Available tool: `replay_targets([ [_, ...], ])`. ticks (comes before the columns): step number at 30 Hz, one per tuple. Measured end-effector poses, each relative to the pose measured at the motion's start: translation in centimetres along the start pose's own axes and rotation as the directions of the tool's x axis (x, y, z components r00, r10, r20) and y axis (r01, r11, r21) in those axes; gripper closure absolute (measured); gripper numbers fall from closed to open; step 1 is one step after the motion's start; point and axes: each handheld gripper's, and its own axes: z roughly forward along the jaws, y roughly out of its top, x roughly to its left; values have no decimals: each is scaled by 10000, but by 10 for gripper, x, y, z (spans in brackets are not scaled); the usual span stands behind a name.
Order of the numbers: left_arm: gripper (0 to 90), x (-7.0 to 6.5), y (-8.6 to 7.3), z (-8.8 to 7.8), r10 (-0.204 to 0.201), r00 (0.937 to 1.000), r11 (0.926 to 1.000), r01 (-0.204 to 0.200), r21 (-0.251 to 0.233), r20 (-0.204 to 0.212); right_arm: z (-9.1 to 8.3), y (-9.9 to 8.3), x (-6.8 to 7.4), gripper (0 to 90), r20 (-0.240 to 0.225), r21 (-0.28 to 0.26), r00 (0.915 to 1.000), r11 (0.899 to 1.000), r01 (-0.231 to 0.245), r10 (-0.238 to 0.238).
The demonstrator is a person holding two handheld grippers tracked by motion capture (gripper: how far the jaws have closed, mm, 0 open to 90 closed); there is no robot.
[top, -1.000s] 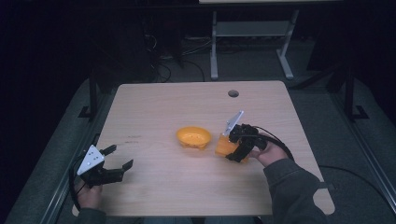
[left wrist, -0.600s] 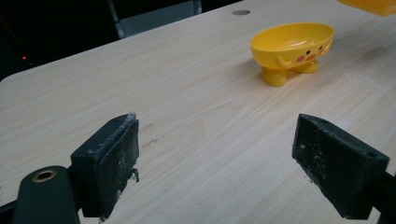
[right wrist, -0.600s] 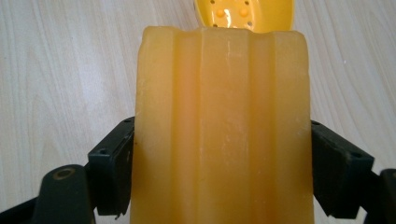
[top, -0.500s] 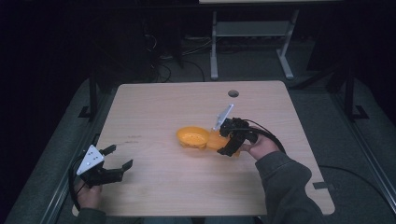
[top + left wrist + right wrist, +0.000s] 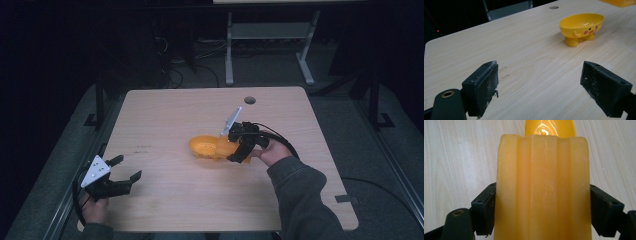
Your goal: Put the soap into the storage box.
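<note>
Wooden table (image 5: 165, 115), round hole (image 5: 250, 100); metal stand (image 5: 270, 45) behind.

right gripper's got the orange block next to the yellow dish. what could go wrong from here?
1. The yellow dish stands on small feet and nothing steadies it: the left gripper sits open, far off. A nudge from the right gripper may tip or slide it.
2. The orange block looks wide compared with the dish in the right gripper view, so it may catch the rim or land crooked.
3. The jaws hold only the block's sides; a knock might twist it loose.

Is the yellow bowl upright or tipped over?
Upright: the yellow bowl stands on its little feet on the table, rim up.
</note>
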Motion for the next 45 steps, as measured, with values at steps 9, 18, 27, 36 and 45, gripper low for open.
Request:
replay_targets([
  [9, 139, 0, 0, 0, 15, 10000, 10000, -15, -12, -25, 4, 11, -3, 204, -122, 20, 9998, 9999, 130, -130],
  [18, 139, 1, 0, 0, 14, 10000, 10000, -14, -2, -37, 12, 30, -6, 204, -122, 95, 9989, 9990, 443, -442],
  [27, 139, 0, 0, 0, 13, 10000, 10000, -13, 15, -15, 17, 45, -8, 205, -204, 168, 9976, 9976, 668, -665],
  [36, 139, 0, 0, 0, 19, 10000, 10000, -19, -44, -49, 25, 57, -12, 205, -304, 317, 9958, 9957, 873, -864],
  [45, 139, 0, 0, 0, -55, 10000, 10000, 55, -72, -50, 27, 71, -16, 204, -408, 210, 9945, 9950, 977, -968],
])
